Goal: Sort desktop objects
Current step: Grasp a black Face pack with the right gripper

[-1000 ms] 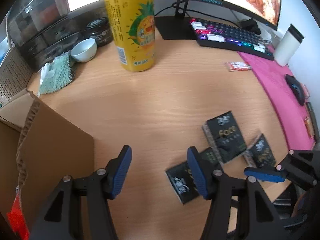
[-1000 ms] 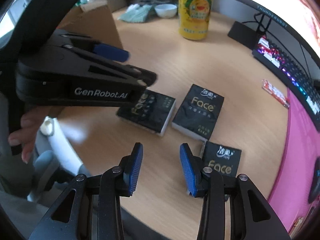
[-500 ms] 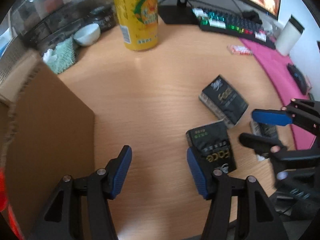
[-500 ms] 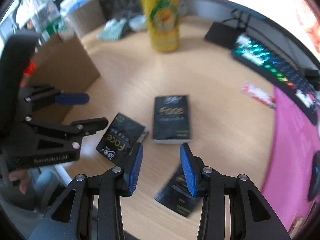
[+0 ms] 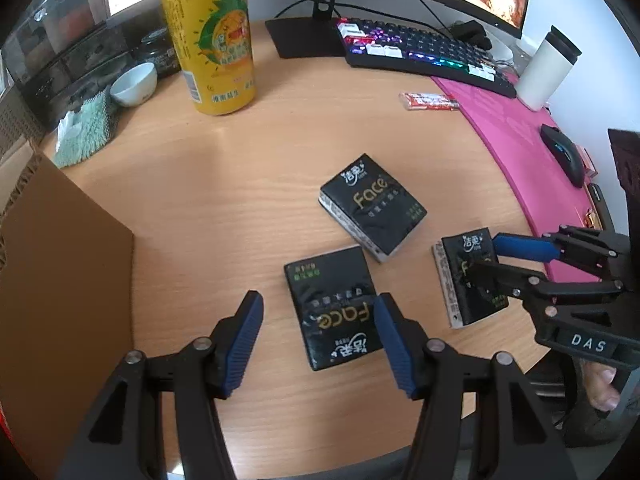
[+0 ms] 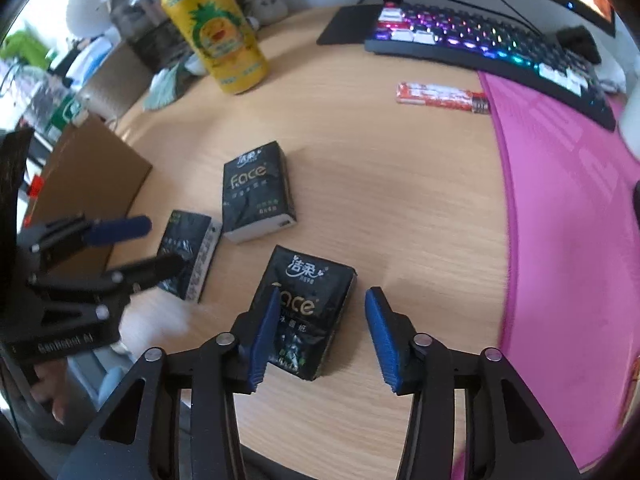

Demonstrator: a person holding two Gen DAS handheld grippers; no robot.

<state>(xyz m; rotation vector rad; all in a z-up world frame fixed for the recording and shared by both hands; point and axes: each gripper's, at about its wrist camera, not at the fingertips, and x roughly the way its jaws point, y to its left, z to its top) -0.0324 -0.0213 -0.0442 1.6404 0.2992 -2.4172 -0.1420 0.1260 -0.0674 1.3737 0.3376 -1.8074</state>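
Step in hand, as judged: approach for pickup, both grippers lining up on tissue packs; nothing is grasped yet.

Left gripper (image 5: pixel 318 336): jaws apart, empty, low centre of the left view. The near pack (image 5: pixel 332 308) lies flat on the counter (image 5: pixel 208 208) between and just ahead of the jaws, print upside down.

Right gripper (image 6: pixel 320 334): jaws apart, empty. The right pack (image 6: pixel 306 312) lies flat under it, offset toward the left jaw, which overlaps the pack's edge in the picture; contact cannot be confirmed.

Middle pack (image 5: pixel 372 208): centre of the left view, near both others, untouched.

Next move, as judged: each gripper lowers so its jaws straddle its pack, the right one first shifting left to centre, then closes.

Surroundings: cardboard box (image 5: pixel 60 248) at left edge, a likely destination; yellow can (image 5: pixel 208 36) upper left; bowl (image 5: pixel 134 84) and green cloth (image 5: pixel 84 132) beside it; keyboard (image 5: pixel 424 52) at top; snack bar (image 5: pixel 430 101); pink mat (image 5: pixel 516 148) at right.

Obstruction: the packs lie close together, and the two grippers work near each other.
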